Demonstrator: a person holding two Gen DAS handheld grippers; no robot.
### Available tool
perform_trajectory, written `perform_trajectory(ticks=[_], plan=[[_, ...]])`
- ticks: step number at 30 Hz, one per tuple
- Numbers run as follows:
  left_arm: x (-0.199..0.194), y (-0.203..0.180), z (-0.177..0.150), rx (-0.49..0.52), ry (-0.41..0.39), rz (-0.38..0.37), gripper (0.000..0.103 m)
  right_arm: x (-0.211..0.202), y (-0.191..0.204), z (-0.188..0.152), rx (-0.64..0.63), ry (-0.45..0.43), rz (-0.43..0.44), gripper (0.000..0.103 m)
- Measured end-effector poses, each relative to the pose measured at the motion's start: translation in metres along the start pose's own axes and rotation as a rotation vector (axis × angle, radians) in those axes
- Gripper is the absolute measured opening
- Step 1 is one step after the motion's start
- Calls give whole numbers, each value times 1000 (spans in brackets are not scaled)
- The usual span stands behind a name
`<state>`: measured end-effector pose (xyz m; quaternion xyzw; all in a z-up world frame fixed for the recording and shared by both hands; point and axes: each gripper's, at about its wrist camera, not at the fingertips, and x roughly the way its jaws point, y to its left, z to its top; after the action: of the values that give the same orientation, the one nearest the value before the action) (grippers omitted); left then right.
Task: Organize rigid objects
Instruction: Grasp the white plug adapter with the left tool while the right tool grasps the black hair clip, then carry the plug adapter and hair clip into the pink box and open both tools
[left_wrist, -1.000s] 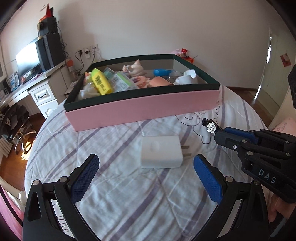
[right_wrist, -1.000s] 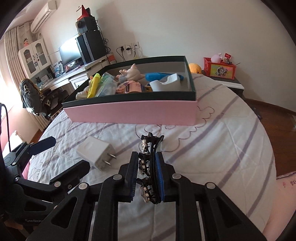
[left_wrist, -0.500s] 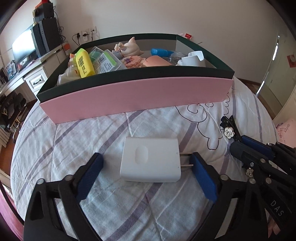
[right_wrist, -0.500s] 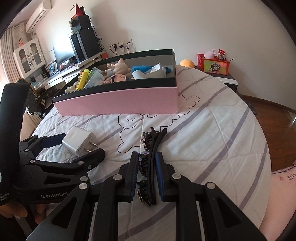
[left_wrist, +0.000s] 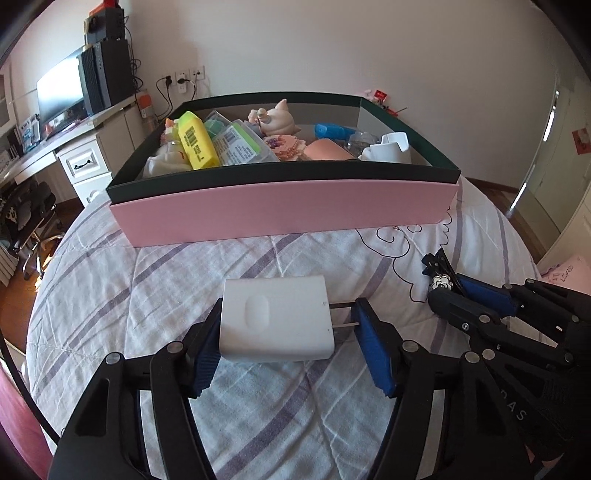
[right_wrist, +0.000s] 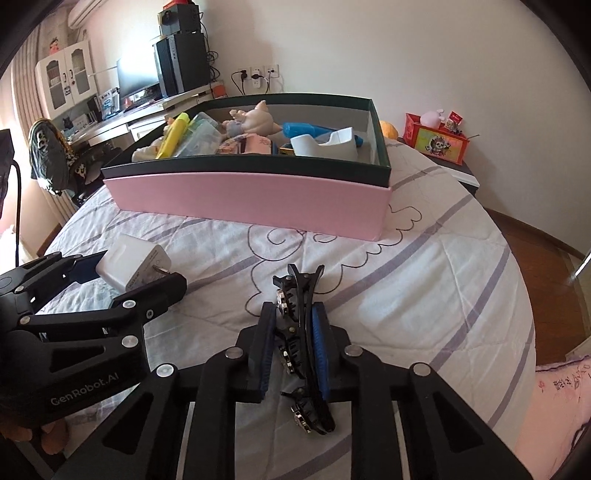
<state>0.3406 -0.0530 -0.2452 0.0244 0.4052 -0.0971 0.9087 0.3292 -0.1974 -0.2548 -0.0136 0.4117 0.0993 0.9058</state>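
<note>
The left gripper (left_wrist: 288, 347) is clamped on the white charger (left_wrist: 275, 319), one blue pad against its flat end and the other on the tips of its prongs, just above the striped bedspread (left_wrist: 258, 417). To its right, the right gripper (right_wrist: 293, 341) pinches a black hair clip (right_wrist: 299, 332) upright between its pads. The pink storage box (left_wrist: 284, 210), packed with small items, sits ahead of both tools.

On the bed (left_wrist: 177, 413) the box (left_wrist: 284, 210) sits toward the far edge with the charger (left_wrist: 275, 325) before it between the left tool's (left_wrist: 288, 349) fingers, and the hair clip (right_wrist: 301, 332) lies right of the charger in the right tool (right_wrist: 293, 345).
</note>
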Motion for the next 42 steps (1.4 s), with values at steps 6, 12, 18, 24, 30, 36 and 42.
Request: perform_trajectory(ticks=[6, 12, 18, 24, 30, 36, 42], plan=[[-47, 13, -8, -33, -105, 16, 67, -35, 7, -9, 63, -119, 86, 19], [-121, 19, -15, -40, -270, 68, 67, -106, 37, -6, 33, -290, 106, 19], [-195, 14, -27, -13, -410, 98, 67, -165, 78, -7, -40, -402, 82, 20], [-244, 13, -39, -10, -500, 117, 67, -206, 95, -12, -64, -476, 75, 20], [-264, 14, -41, -6, -545, 122, 67, -229, 102, -14, -81, -515, 60, 20], [-266, 13, -39, -1, -554, 128, 67, -232, 99, -12, -79, -529, 58, 20], [-252, 15, -31, 0, -539, 129, 67, -222, 96, -8, -74, -519, 70, 20]])
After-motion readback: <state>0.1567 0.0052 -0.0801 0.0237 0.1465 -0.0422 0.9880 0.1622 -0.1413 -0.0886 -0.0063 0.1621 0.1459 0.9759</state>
